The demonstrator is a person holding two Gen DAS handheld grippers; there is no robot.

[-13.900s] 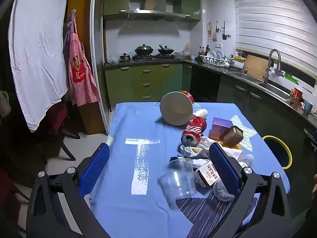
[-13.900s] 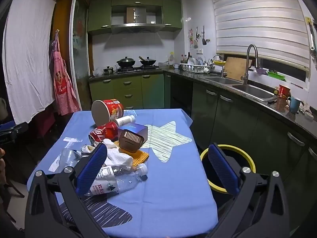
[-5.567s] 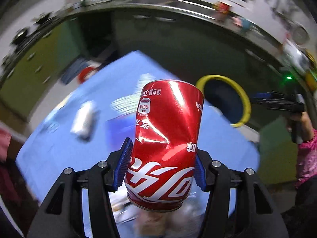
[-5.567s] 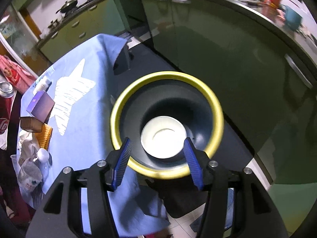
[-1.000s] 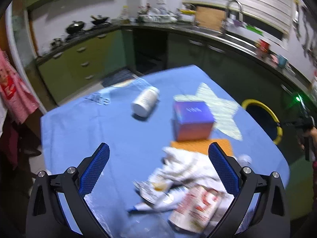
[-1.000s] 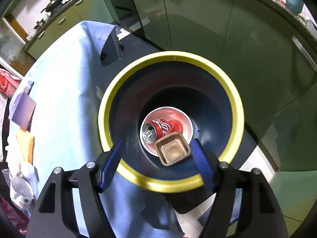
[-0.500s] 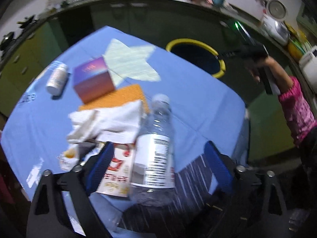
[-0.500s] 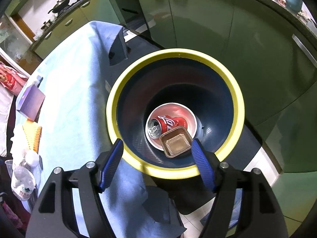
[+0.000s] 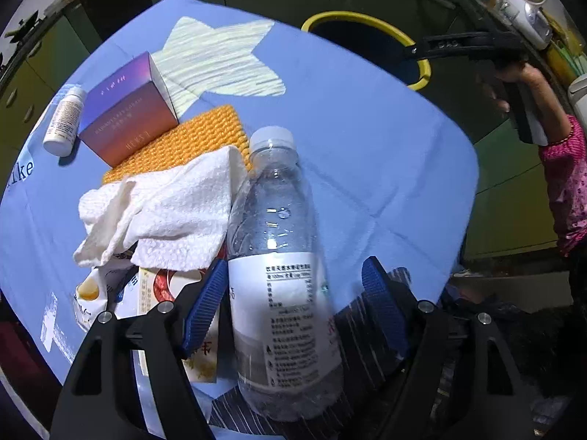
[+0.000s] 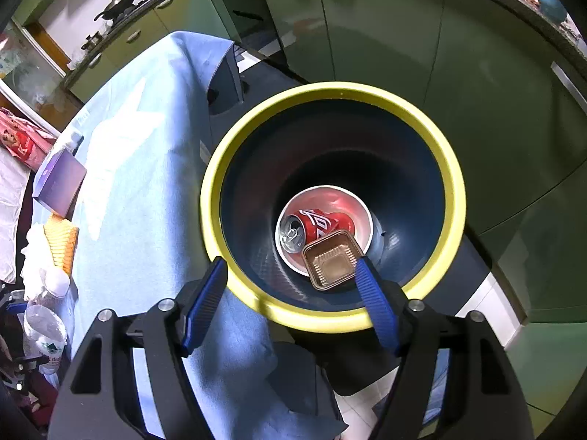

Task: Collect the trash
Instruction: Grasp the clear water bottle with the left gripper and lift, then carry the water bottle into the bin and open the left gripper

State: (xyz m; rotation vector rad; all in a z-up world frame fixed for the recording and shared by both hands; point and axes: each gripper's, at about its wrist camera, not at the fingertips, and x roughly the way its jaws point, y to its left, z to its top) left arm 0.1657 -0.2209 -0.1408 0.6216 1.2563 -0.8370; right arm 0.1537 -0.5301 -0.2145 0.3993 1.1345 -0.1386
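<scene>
The left gripper [image 9: 293, 293] jaws are closing around a clear water bottle [image 9: 279, 256] lying on the blue-clothed bench [image 9: 367, 139], the right pad not yet touching. Left of them lie a white towel [image 9: 161, 209] and a purple box [image 9: 128, 110]. The right gripper [image 10: 291, 300] hangs half open and empty over the yellow-rimmed bin [image 10: 330, 319], holding a Coca-Cola can [image 10: 312, 225]; green cabinets [image 10: 385, 25] stand beyond.

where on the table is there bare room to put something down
The widest bare cloth runs from the water bottle to the table edge by the bin. The pale star beyond the purple box is bare too. It is crowded left of the bottle: white towel, orange mat, wrappers.
</scene>
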